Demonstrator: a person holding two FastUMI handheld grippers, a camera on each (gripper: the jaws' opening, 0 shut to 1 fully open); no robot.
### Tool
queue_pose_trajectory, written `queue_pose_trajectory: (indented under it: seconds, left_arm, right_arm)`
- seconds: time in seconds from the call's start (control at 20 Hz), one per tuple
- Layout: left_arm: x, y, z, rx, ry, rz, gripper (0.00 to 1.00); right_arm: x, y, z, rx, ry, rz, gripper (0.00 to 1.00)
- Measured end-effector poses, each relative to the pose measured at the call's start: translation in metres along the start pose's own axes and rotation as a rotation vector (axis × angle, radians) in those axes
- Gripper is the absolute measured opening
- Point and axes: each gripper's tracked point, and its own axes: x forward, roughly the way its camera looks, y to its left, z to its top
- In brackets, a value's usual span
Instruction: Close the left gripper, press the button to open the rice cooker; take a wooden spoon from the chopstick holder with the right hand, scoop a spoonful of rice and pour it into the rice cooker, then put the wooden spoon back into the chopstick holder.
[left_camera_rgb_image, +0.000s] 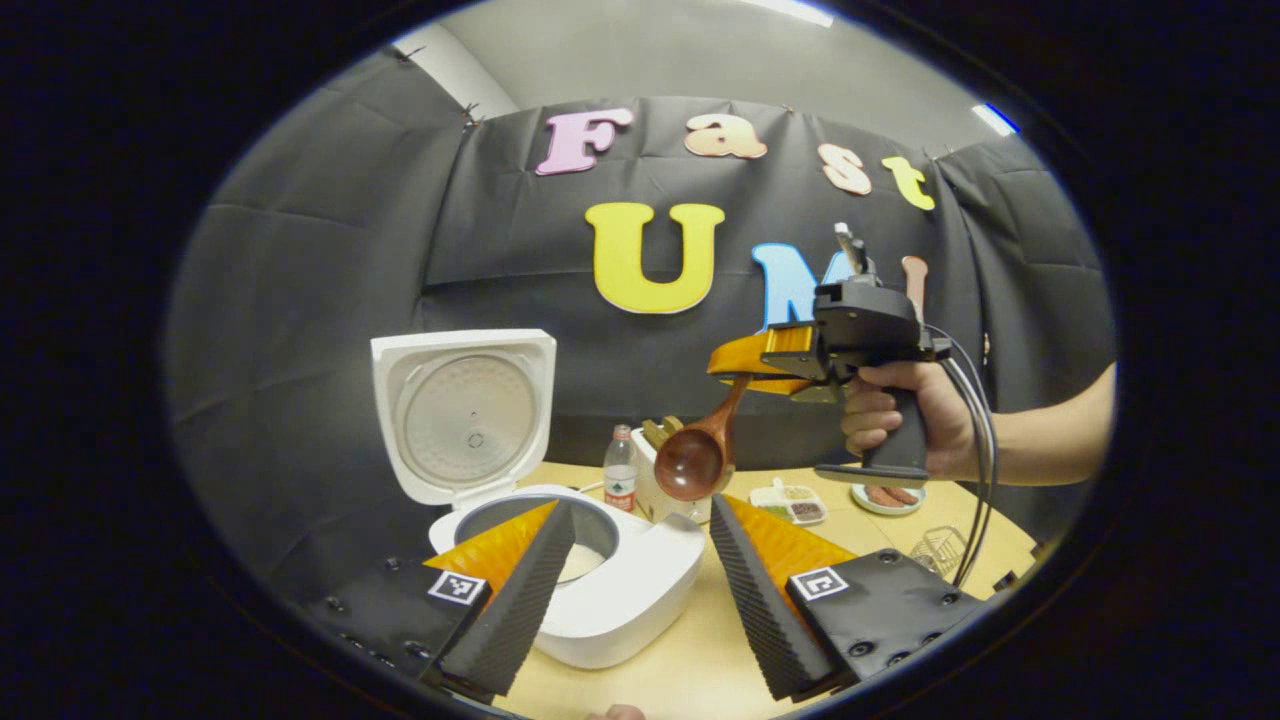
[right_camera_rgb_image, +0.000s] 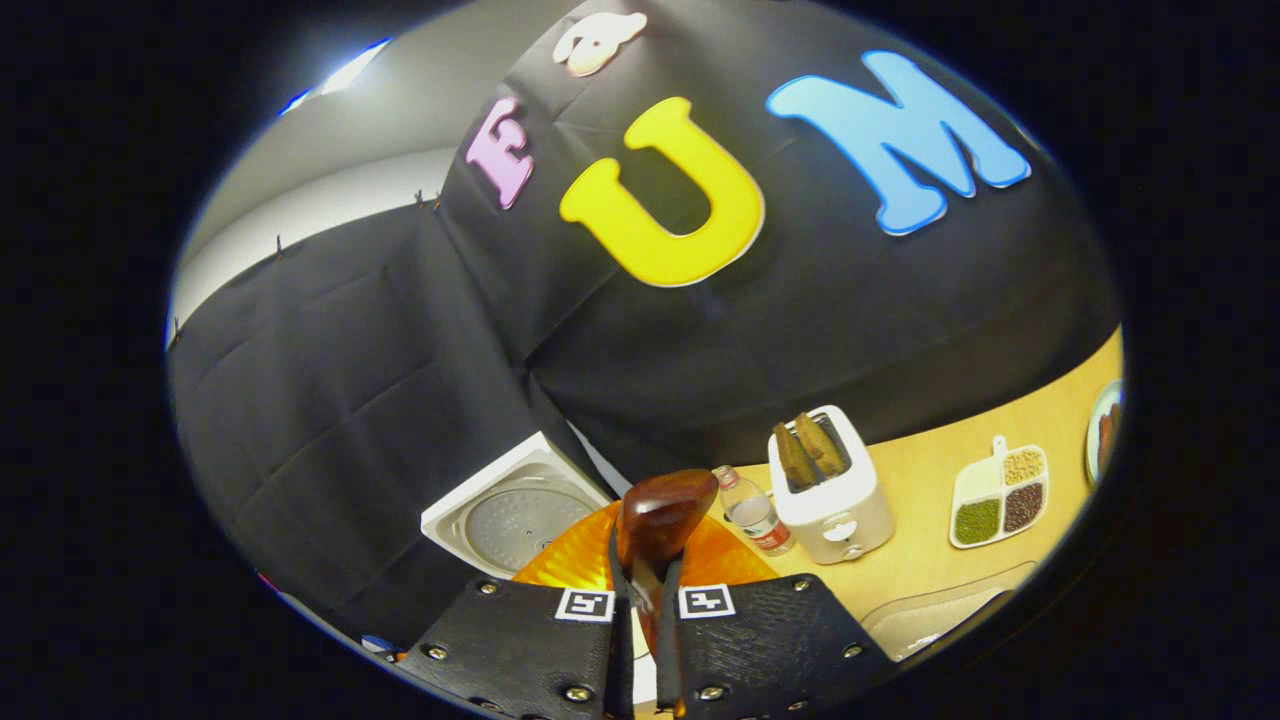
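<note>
The white rice cooker (left_camera_rgb_image: 640, 590) stands open on the table, its lid (left_camera_rgb_image: 462, 415) upright and the pot showing a pale inside. My left gripper (left_camera_rgb_image: 640, 585) is open, one finger over the pot, the other to its right. A hand holds my right gripper (left_camera_rgb_image: 745, 372) high at the right, shut on the handle of the wooden spoon (left_camera_rgb_image: 690, 462). The spoon's bowl hangs down, to the right of the cooker and in front of the toaster, and looks empty. In the right gripper view my right gripper (right_camera_rgb_image: 645, 600) clamps the wooden spoon (right_camera_rgb_image: 660, 515), with the cooker lid (right_camera_rgb_image: 515, 515) to the left below.
A white toaster (right_camera_rgb_image: 830, 490) with bread, a water bottle (right_camera_rgb_image: 750, 510), a sectioned dish of grains (right_camera_rgb_image: 1000, 495) and a plate (left_camera_rgb_image: 888, 497) line the back of the table. A wire basket (left_camera_rgb_image: 935, 550) sits at the right. A pale tray edge (right_camera_rgb_image: 940, 615) lies near the right gripper.
</note>
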Motion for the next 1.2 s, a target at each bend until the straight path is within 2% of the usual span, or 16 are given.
queue_pose_trajectory:
  seconds: [0.3,0.45,0.95,1.2]
  left_arm:
    - [0.018,-0.038,0.017,0.019,-0.023,-0.036,0.97]
    - [0.026,-0.065,0.017,0.006,-0.021,-0.081,0.96]
    - [0.036,-0.12,0.019,0.044,-0.004,-0.145,0.96]
    - [0.038,-0.141,0.02,0.053,0.0,-0.173,0.96]
  right_arm:
    - [-0.085,-0.071,0.033,0.098,-0.089,-0.107,0.09]
    - [-0.123,-0.101,0.044,0.123,-0.117,-0.152,0.09]
    - [-0.211,-0.18,0.061,0.121,-0.169,-0.312,0.09]
    - [-0.263,-0.223,0.056,0.061,-0.175,-0.456,0.09]
